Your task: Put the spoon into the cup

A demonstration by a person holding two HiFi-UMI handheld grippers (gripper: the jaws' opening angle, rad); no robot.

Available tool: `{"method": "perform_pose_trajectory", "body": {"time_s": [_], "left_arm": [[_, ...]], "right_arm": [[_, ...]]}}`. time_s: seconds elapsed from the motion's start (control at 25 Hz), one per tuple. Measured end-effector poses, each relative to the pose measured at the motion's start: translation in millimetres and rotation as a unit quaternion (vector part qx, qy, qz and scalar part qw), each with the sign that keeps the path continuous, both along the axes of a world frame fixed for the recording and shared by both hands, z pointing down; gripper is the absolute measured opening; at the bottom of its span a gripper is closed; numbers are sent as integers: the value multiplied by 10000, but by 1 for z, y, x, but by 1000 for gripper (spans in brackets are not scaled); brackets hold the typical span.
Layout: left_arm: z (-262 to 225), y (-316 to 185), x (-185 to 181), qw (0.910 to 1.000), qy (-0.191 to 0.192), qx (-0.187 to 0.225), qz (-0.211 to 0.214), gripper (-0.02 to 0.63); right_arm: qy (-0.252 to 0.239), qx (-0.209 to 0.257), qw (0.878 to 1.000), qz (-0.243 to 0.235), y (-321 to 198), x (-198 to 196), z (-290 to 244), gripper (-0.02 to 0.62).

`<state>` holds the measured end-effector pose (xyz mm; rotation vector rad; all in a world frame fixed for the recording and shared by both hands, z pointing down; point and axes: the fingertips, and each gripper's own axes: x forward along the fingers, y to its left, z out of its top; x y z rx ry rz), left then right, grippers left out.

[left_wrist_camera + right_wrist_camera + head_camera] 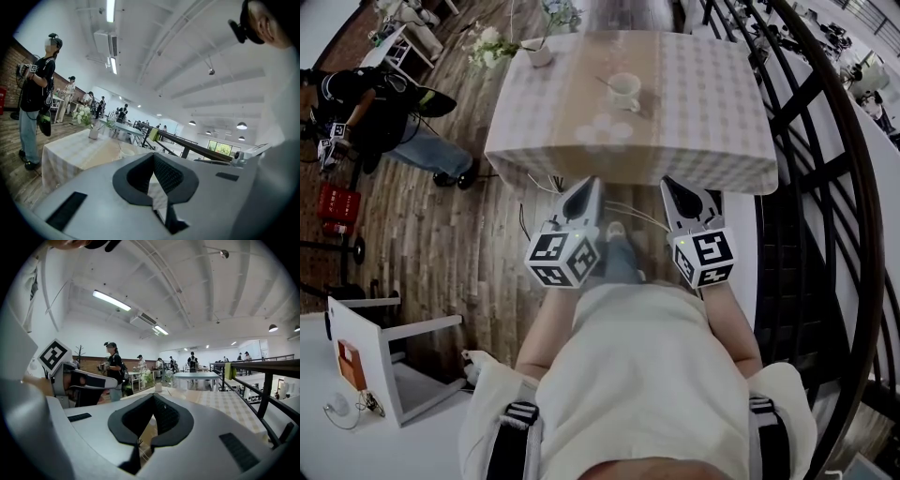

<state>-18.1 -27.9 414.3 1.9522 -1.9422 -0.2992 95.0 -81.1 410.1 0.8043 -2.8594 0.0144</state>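
Note:
A white cup (625, 91) stands on the checked tablecloth (712, 103) near the table's middle. A thin spoon handle (605, 82) leans out over the cup's left rim. Both grippers hang side by side in front of my body, short of the table's near edge and well away from the cup. My left gripper (584, 187) is shut and holds nothing. My right gripper (675, 187) is shut and holds nothing too. In the left gripper view the cup (126, 151) shows small beyond the closed jaws. The right gripper view shows the table's top (220, 404) but not the cup.
A vase of white flowers (536, 52) stands at the table's far left corner. A black railing (825, 178) runs along the right. A person (384, 112) stands to the table's left, with a red crate (337, 202) and a white chair (384, 347) nearer me.

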Motion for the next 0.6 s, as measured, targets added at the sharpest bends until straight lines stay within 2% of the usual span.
{"method": "perform_pose_trajectory", "body": {"time_s": [0.6], "left_arm": [[-3,0,-1,9999,103,38,45,3]], "right_arm": [[22,49,10000,-8,5,-2,-6,-2]]}}
